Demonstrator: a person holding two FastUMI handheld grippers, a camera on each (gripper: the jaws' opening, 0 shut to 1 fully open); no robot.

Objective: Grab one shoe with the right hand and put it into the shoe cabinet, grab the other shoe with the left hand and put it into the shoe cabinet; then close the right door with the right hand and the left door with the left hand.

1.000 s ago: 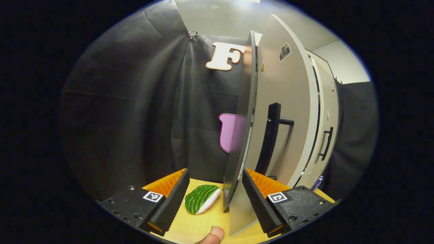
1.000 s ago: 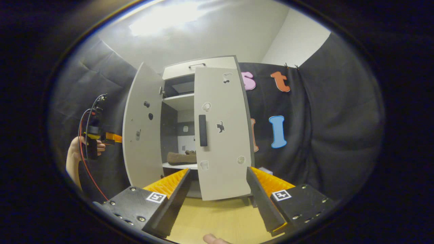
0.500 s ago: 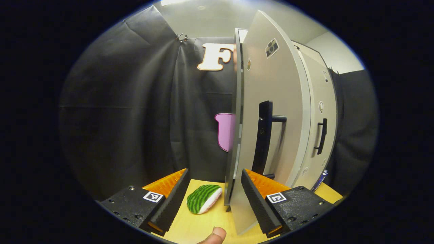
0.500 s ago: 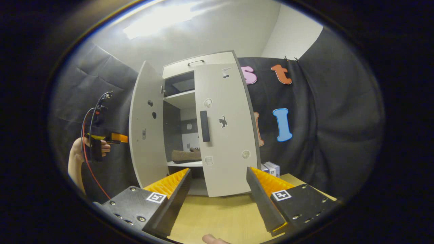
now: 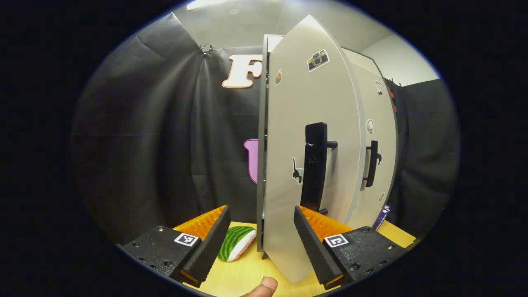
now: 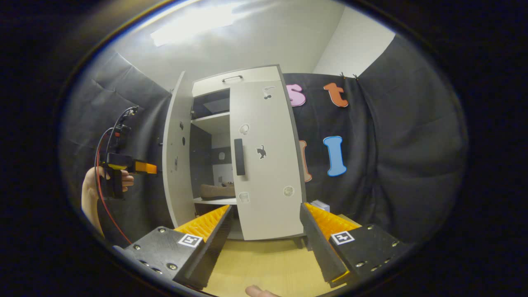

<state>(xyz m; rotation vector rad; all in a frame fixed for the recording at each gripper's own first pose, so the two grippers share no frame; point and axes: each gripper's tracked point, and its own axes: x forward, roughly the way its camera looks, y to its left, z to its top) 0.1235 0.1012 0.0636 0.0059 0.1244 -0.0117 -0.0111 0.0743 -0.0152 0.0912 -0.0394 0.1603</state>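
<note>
The grey shoe cabinet [image 6: 237, 78] stands on the wooden table. Its right door [image 6: 268, 165] lies flat against the front, black handle [image 6: 239, 156] facing me. The left door [image 6: 175, 165] stands partly open, and through the gap a brown shoe [image 6: 216, 191] rests on a shelf. In the left gripper view that left door [image 5: 288, 144] and its handle [image 5: 314, 165] are very close. My left gripper [image 5: 260, 243] is open, with the door's lower edge between its fingers. A hand holds it left of the cabinet [image 6: 136, 167]. My right gripper [image 6: 266, 243] hangs open above the table, short of the cabinet.
A green-striped, watermelon-patterned cushion [image 5: 235, 246] lies on the table [image 5: 247, 272] left of the cabinet. A small box [image 6: 319, 205] sits at the cabinet's right foot. Black cloth walls the booth on all sides. Red cables trail from the left gripper [image 6: 101, 181].
The left door has swung further toward the cabinet front, and the left gripper has followed it round. The right gripper has shifted only slightly and stays open.
</note>
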